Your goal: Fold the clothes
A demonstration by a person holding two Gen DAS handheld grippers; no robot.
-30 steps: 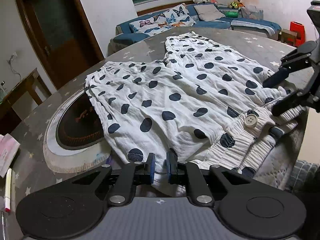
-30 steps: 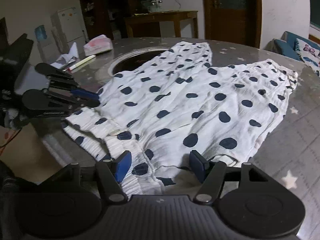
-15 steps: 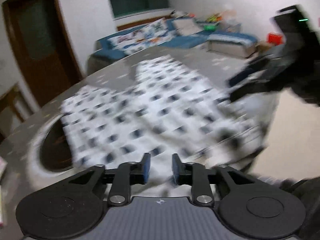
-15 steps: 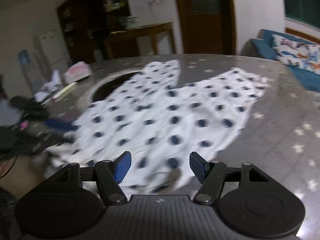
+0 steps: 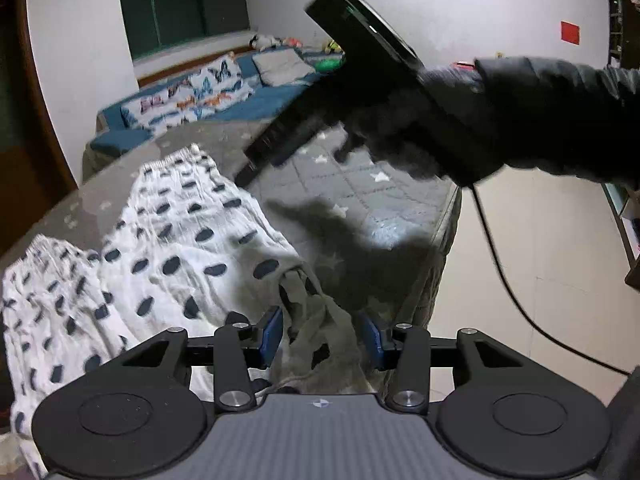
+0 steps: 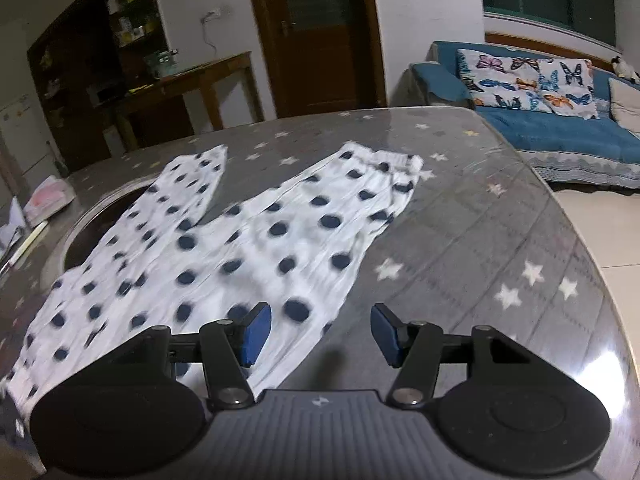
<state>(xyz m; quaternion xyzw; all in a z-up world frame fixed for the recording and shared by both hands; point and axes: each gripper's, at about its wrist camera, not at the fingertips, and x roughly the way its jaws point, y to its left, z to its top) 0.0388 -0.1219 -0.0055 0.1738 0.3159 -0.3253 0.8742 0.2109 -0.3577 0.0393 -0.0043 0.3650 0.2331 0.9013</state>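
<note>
Risk: your left claw (image 5: 320,336) gapes around bunched polka-dot pants (image 5: 192,240), your right claw (image 6: 320,334) open, empty; closing late drops the fold.

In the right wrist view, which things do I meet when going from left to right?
Pink tissue pack → wooden side table → polka-dot trousers → brown door → blue sofa.

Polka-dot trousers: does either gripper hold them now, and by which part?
Right gripper is open, holding nothing. Left gripper is open around bunched trousers fabric; a hold cannot be told.
</note>
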